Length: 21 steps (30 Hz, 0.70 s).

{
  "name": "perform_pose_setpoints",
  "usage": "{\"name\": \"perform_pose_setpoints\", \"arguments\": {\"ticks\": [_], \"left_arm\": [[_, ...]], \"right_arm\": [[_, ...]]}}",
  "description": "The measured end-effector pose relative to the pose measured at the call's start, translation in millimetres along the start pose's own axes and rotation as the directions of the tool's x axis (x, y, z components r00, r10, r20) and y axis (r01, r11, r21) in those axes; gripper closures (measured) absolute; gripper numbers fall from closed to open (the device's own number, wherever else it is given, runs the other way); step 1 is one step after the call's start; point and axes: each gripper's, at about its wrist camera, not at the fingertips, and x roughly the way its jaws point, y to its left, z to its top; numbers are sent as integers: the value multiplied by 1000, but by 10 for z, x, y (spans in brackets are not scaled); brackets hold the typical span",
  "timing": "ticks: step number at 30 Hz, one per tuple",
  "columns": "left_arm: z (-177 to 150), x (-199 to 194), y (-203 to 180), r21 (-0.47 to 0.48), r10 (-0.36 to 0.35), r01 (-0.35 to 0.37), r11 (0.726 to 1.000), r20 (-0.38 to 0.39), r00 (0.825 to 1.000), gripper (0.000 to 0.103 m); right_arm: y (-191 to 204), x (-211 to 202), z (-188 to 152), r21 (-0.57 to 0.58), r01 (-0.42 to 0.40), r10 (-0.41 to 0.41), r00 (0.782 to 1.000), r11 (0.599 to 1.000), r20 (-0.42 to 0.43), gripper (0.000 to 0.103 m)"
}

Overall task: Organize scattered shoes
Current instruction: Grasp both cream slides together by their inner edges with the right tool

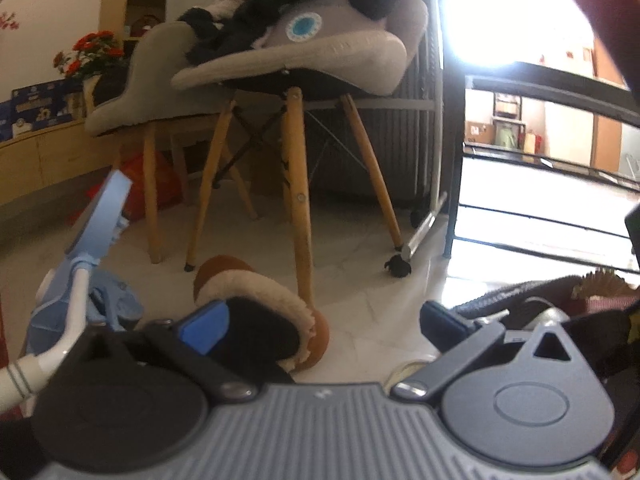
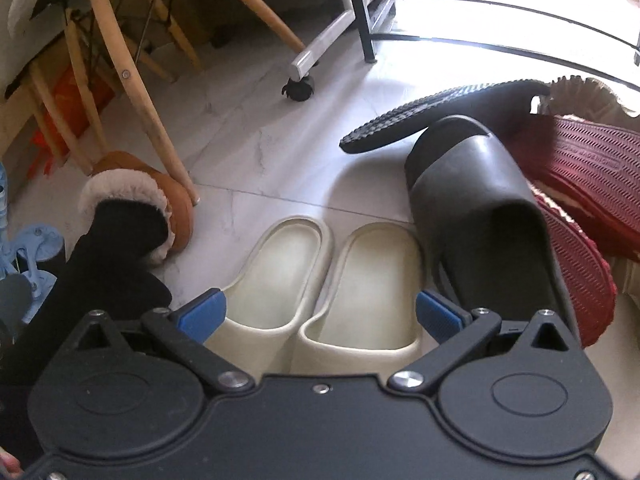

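Observation:
A brown slipper with a cream fleece rim (image 1: 260,300) (image 2: 136,200) lies on the pale floor against a wooden chair leg (image 1: 300,216). My left gripper (image 1: 324,326) is open. Its left pad (image 1: 204,328) is at the slipper's dark opening and its right pad (image 1: 444,324) is well clear. My right gripper (image 2: 320,316) hangs open above a pair of cream slides (image 2: 280,272) set side by side. Right of them lies a black slide (image 2: 480,220), and behind it a second black one shows its sole (image 2: 440,108). Red slippers (image 2: 580,184) lie soles up at the far right.
Wooden-legged chairs (image 2: 120,60) piled with cushions stand just behind the brown slipper. A rack's caster (image 2: 298,90) and a black metal frame (image 2: 368,12) stand further back. A blue plastic stand (image 1: 96,216) is on the left, and a red bag (image 1: 140,184) lies under a chair.

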Motion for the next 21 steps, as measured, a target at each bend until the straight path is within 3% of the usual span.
{"name": "perform_pose_setpoints", "arguments": {"ticks": [3,8,11,13,16,21], "left_arm": [[-39,51,60,-10,4,-4,1000,7,1000,1],[-60,113,180,-5,18,-18,1000,-1,1000,1],[-23,107,230,-6,20,-20,1000,12,1000,1],[-12,114,253,-9,25,-24,1000,15,1000,1],[6,125,289,-14,31,-31,999,19,999,1],[34,143,347,-21,42,-41,999,26,999,1]], "right_arm": [[2,101,90,21,-10,11,999,1000,-52,9],[-10,343,346,101,-16,33,986,995,-164,11],[-11,555,465,162,0,40,968,987,-248,20],[-17,686,487,191,0,59,952,982,-300,36],[-46,872,449,246,13,87,917,969,-390,36],[-25,1056,396,263,48,83,883,964,-463,35]]}}
